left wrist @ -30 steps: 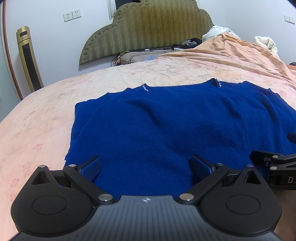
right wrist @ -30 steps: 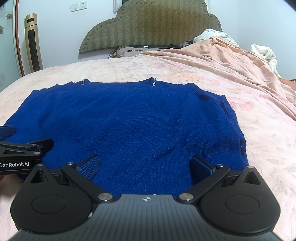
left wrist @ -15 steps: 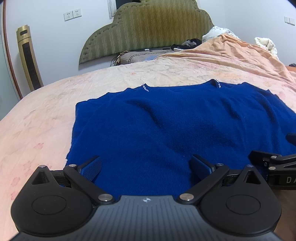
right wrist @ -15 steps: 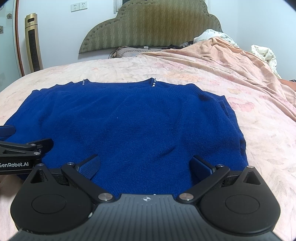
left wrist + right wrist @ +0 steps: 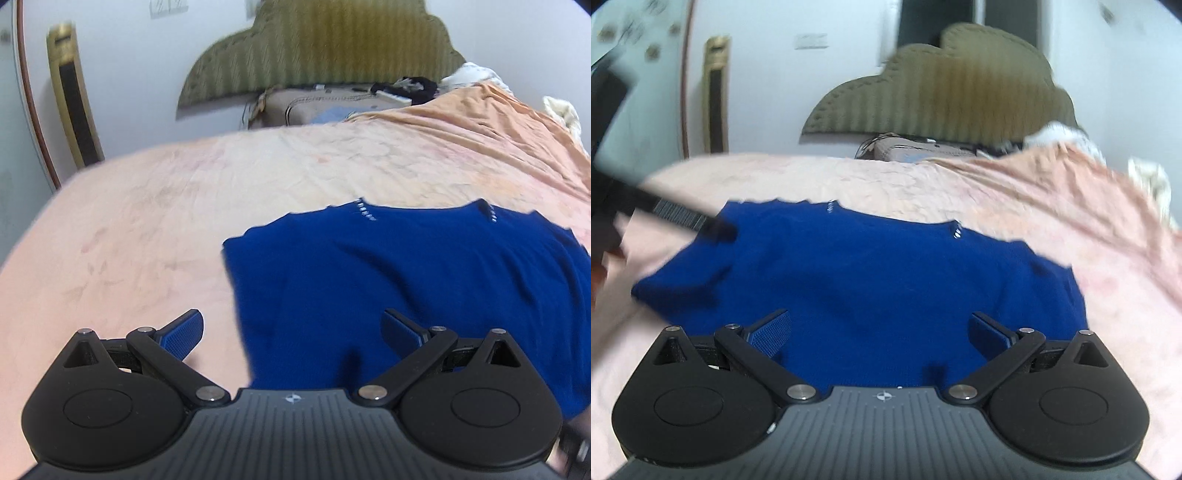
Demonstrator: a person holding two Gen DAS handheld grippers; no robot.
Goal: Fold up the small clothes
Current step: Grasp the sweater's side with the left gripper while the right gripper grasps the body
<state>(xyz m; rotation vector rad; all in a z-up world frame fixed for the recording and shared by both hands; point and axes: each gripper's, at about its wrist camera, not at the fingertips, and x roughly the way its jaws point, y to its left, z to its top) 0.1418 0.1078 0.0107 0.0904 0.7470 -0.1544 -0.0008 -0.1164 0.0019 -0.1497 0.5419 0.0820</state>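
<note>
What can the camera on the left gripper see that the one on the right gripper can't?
Only the left wrist view shows the sweater's left side edge with bare bedsheet beside it. Only the right wrist view shows the sweater's right side edge and the blurred left gripper from outside, at the sweater's far left corner. Both show the blue sweater lying flat, the green headboard, and open jaws.

A blue sweater (image 5: 871, 280) lies flat on the pink bedsheet (image 5: 1052, 206), its neckline toward the green headboard (image 5: 945, 88). The right gripper (image 5: 881, 332) is over the near hem with its fingers spread wide and nothing between them. The left gripper (image 5: 683, 218), blurred, reaches to the sweater's left shoulder.
</note>
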